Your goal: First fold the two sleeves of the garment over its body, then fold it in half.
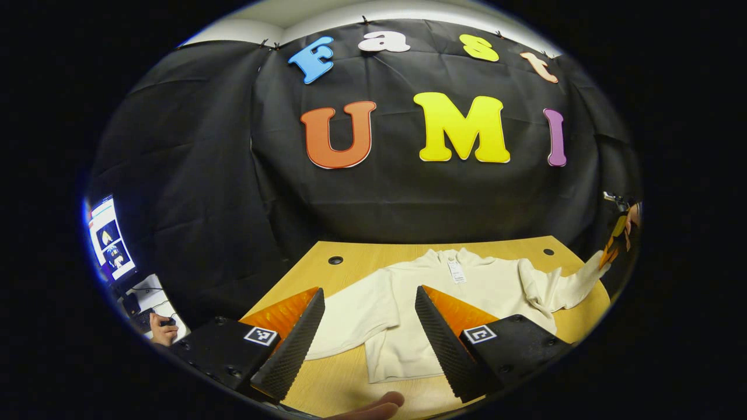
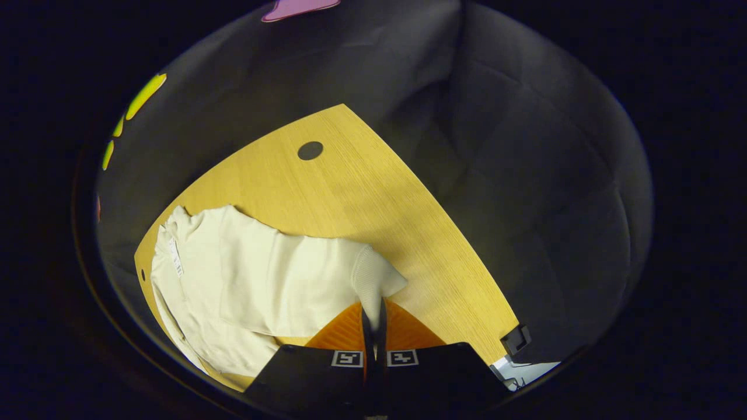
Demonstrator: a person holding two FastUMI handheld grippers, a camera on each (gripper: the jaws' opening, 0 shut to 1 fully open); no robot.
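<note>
Now the right gripper (image 2: 373, 326) is pinched tight on the ribbed cuff (image 2: 373, 280) of the cream knitted sweater (image 1: 467, 291) spread across the pale wooden bench (image 2: 362, 192), near its right edge, while the left gripper (image 1: 365, 332) hangs wide open and empty-handed above the near edge.

Both views are sharp at centre and bend strongly toward the rim. The left gripper view is evenly lit, its table (image 1: 350, 373) bright ahead of the fingers. The right gripper view is dimmer, its wall (image 2: 525, 175) murky.
</note>
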